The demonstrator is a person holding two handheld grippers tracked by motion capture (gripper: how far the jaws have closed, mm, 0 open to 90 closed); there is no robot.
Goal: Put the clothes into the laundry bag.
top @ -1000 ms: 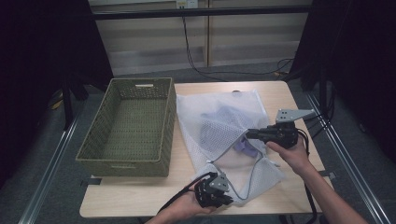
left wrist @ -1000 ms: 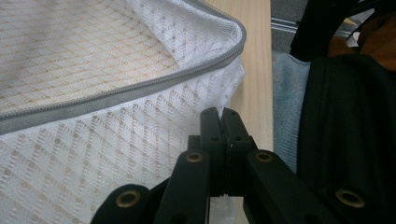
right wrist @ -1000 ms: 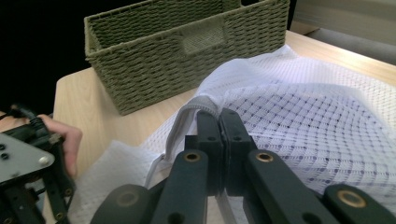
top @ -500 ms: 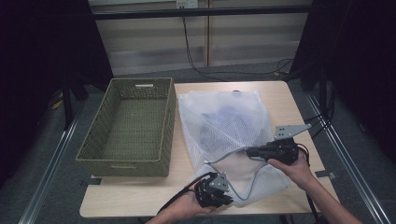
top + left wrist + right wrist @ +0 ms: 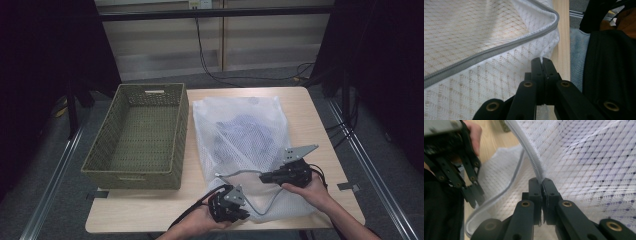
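- At nine o'clock on the bench point(image 5: 150, 210), the wicker basket point(image 5: 137, 137) leaves bare wood along the near edge.
- Left gripper point(image 5: 239, 212), jaws clamped on the mesh bag point(image 5: 240, 130) by its near hem.
- Right gripper point(image 5: 264, 176), jaws pinched on the zipper edge point(image 5: 534, 165), has dropped lower since a second ago.

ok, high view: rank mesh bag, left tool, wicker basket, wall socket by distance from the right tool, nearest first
1. mesh bag, gripped by the right tool at its zipper edge.
2. left tool, just below and to its left.
3. wicker basket, across the table's left side.
4. wall socket, at the picture's top edge.
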